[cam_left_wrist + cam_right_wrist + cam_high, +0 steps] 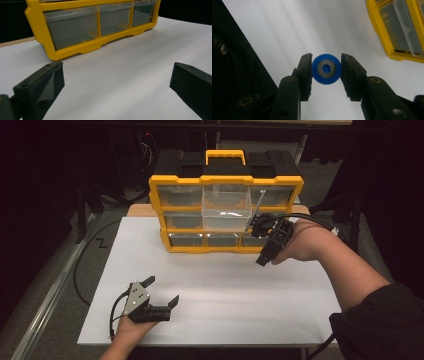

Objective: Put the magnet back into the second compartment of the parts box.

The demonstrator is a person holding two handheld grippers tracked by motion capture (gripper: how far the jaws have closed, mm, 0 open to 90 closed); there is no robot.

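1. Surface (210, 285): white, with the left gripper (161, 292) resting on it well in front of the yellow organizer (226, 182), to its left side. Its jaws stand wide apart with nothing between them, pointing toward the organizer's bottom row of clear drawers (71, 27).
2. Organizer: one clear drawer (226, 204) in the middle column looks pulled out toward the person.
3. Right gripper (326, 70): held above the surface just in front of the organizer's right end, jaws clamped on a blue disc (326, 69) with a grey metal centre, gripped by its rim.
4. Step in hand, as I judge it: carrying the blue disc to the organizer.
5. Next move calls for lifting the disc over the pulled-out drawer, then releasing it inside without striking the drawer's front wall.
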